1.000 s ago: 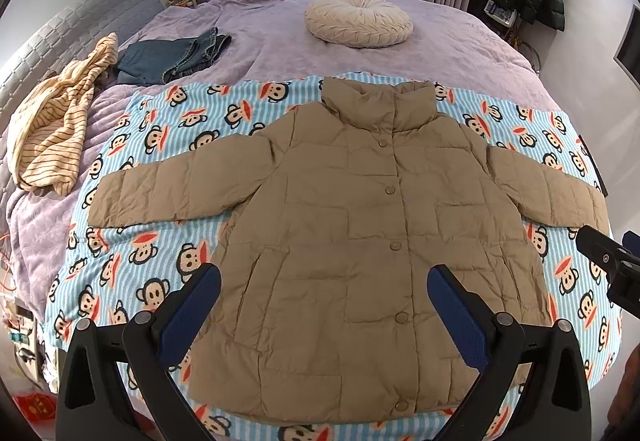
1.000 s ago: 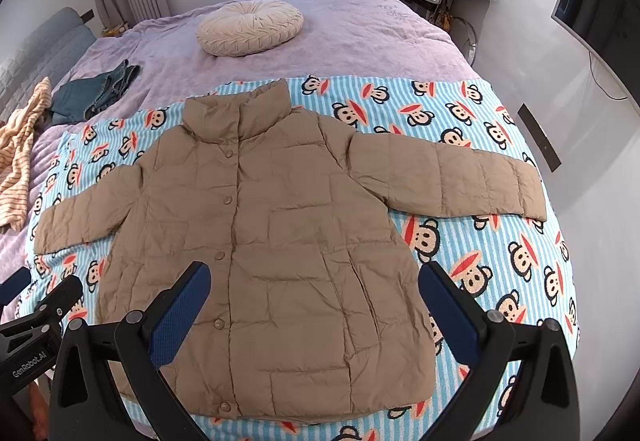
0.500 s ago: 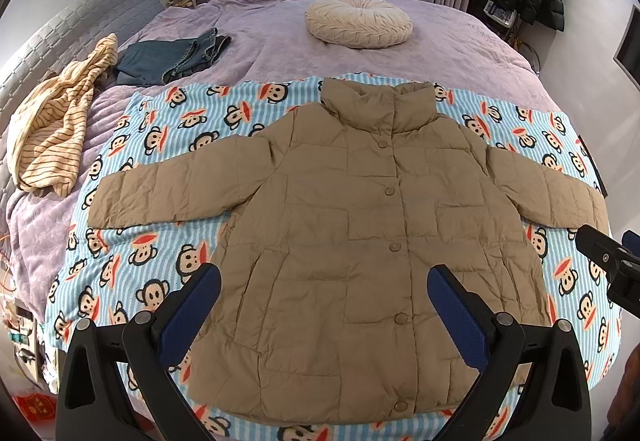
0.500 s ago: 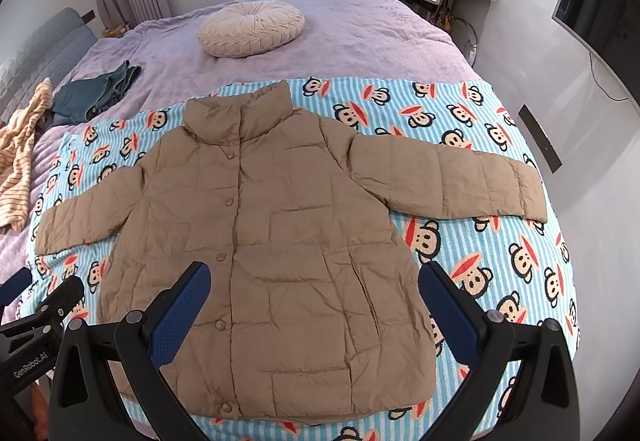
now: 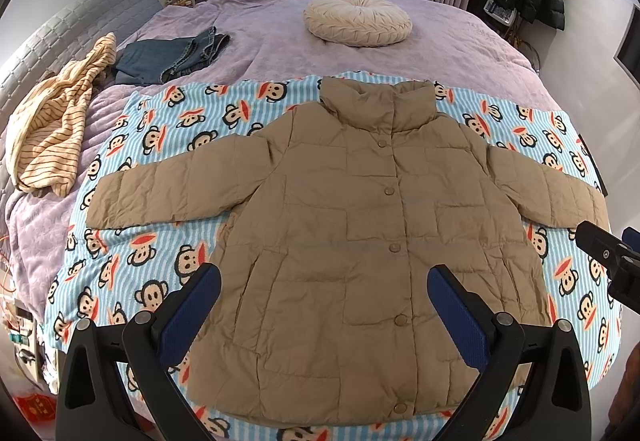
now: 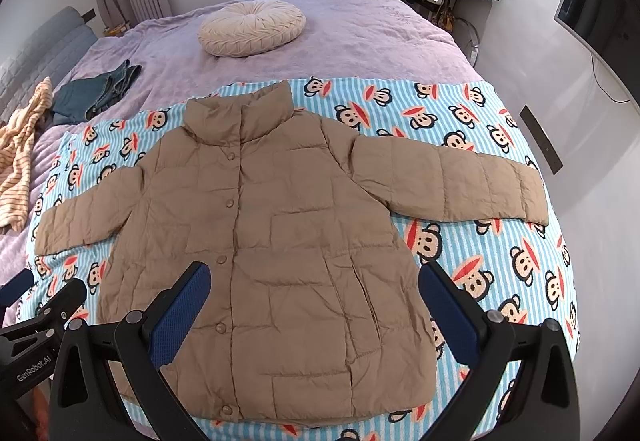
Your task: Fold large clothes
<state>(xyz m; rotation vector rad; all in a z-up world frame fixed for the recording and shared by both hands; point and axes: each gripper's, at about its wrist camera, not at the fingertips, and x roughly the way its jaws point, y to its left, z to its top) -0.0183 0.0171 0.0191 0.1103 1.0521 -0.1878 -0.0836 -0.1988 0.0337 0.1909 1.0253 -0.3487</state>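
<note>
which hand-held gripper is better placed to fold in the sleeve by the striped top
Left, probably. The left hand-held gripper is open and sits toward that sleeve; the right hand-held gripper sits toward the other one.

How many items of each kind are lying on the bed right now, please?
Puffer jacket: 1
Monkey-print blanket: 1
Round cushion: 1
Folded jeans: 1
Striped garment: 1
Total: 5

A bed [image 5: 460,37] covered in a lilac spread carries a monkey-print blanket [image 5: 168,241] just beyond the fingertips, a round cream cushion [image 5: 357,19] far ahead, and folded jeans [image 5: 168,55] and a striped yellow garment [image 5: 52,121] far left.
</note>
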